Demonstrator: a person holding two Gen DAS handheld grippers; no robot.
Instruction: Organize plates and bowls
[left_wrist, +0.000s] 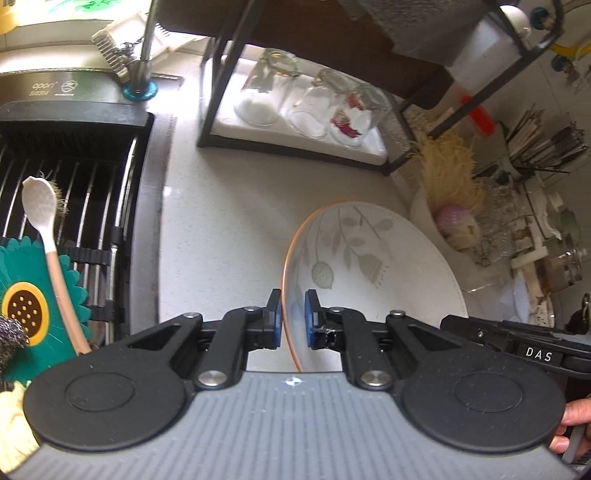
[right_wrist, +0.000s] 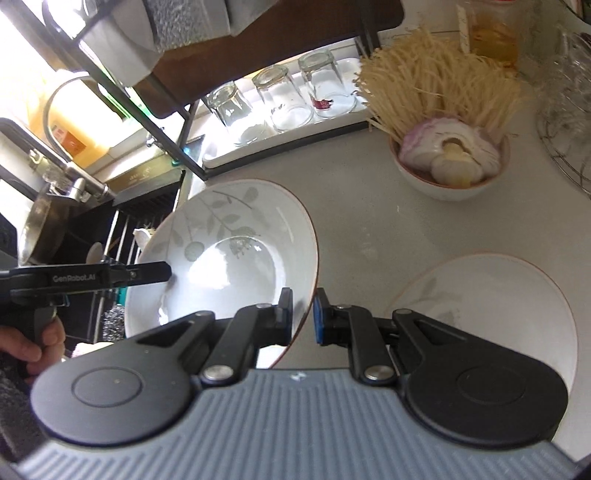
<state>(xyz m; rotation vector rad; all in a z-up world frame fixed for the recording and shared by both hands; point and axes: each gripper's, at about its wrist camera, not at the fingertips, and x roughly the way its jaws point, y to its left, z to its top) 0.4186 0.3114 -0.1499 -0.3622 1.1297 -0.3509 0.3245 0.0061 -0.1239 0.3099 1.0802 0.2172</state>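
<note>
Currently both tongs sit on one leaf-pattern plate, held tilted above the white counter.

Left wrist view, left to right: dish rack over the sink with a white spoon and a teal sunflower mat in it; faucet base behind it. Left tongs straddle the plate's orange rim, blue pads close on either side with a thin gap visible on each; can't tell whether they're actually clamped. Three upturned glasses on a white tray under the black shelf frame. Bowl of onion and noodle-like strands further right, blurred.

Right wrist view adds what the left misses: the plate's full face, with the left tongs reaching in at its far-left edge. Right tongs have jaws either side of the plate's near-right rim, gap visible on the right pad side; grip unclear. Second leaf-pattern plate lies flat on the counter to the right, partly behind the tongs' body. Onion bowl sits well apart, beyond it.
</note>
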